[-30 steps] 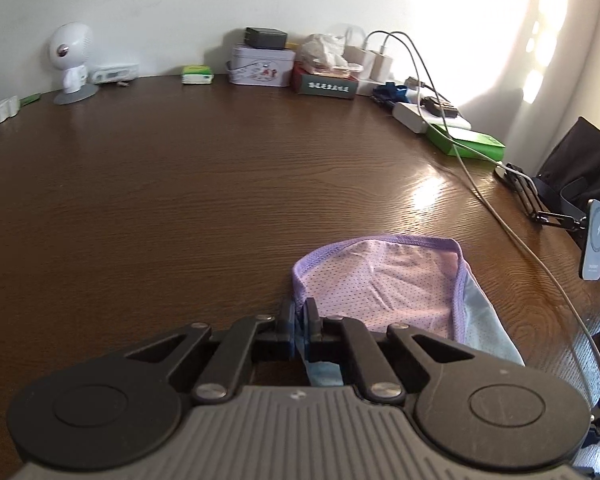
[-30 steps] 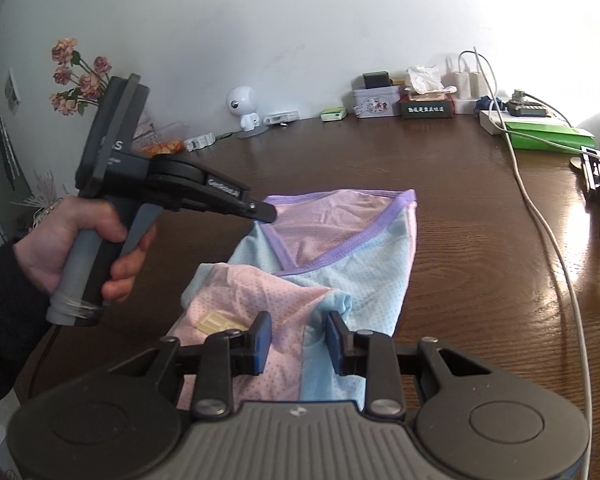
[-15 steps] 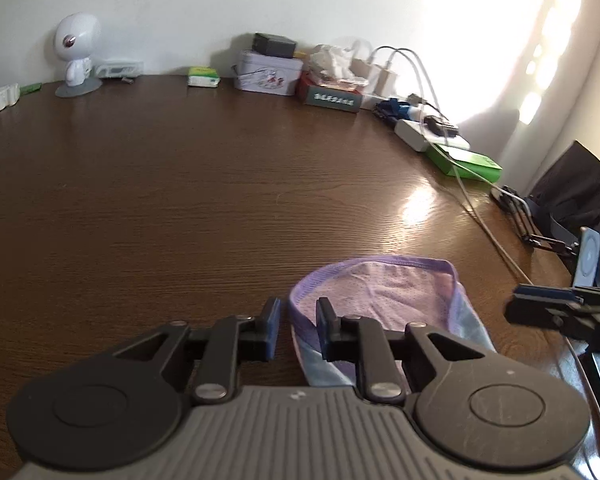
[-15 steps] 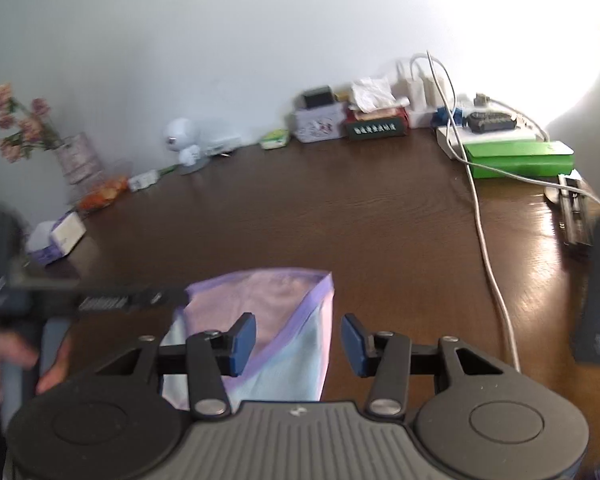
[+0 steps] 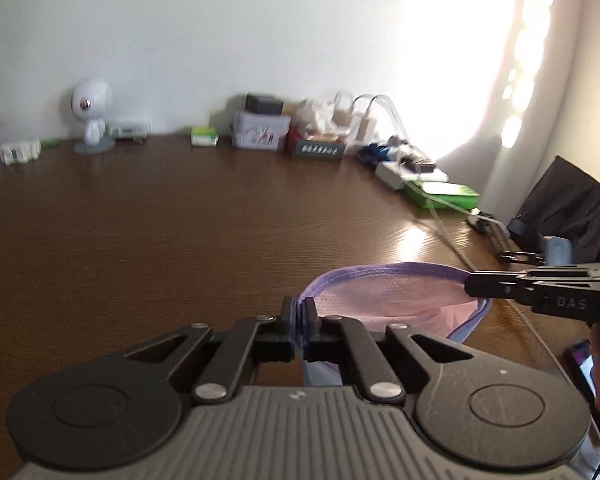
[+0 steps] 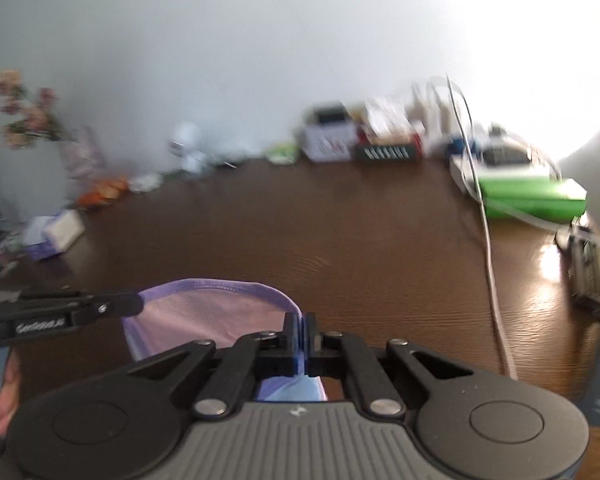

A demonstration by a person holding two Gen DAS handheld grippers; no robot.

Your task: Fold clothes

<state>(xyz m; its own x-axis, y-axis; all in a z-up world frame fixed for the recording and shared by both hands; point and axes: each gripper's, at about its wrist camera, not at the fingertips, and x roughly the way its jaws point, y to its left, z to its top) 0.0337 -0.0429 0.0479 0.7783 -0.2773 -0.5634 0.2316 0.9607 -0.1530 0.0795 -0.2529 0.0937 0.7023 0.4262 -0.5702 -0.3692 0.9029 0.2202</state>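
A pink mesh garment (image 5: 384,300) with a purple waistband and a pale blue part hangs just above the brown table (image 5: 160,240). My left gripper (image 5: 299,312) has its jaws closing tight on the band's left end, pads pressing the fabric. In the right wrist view the same garment (image 6: 204,316) stretches to the left. My right gripper (image 6: 300,326) has its jaws closing on the band's right end, fabric pinched between the pads. Each gripper shows in the other's view: the right gripper (image 5: 474,285), the left gripper (image 6: 134,303). The garment's lower part is hidden behind the gripper bodies.
Along the far wall stand a white robot figure (image 5: 90,120), a tin box (image 5: 260,136) and chargers. A green box (image 6: 532,196) and a white cable (image 6: 492,272) lie at the right. A dark bag (image 5: 568,208) sits at the right edge, flowers (image 6: 24,116) at the left.
Both grippers opened, then shut on the two ends of the purple waistband. Both have risen, and the band is now stretched between them above the table.
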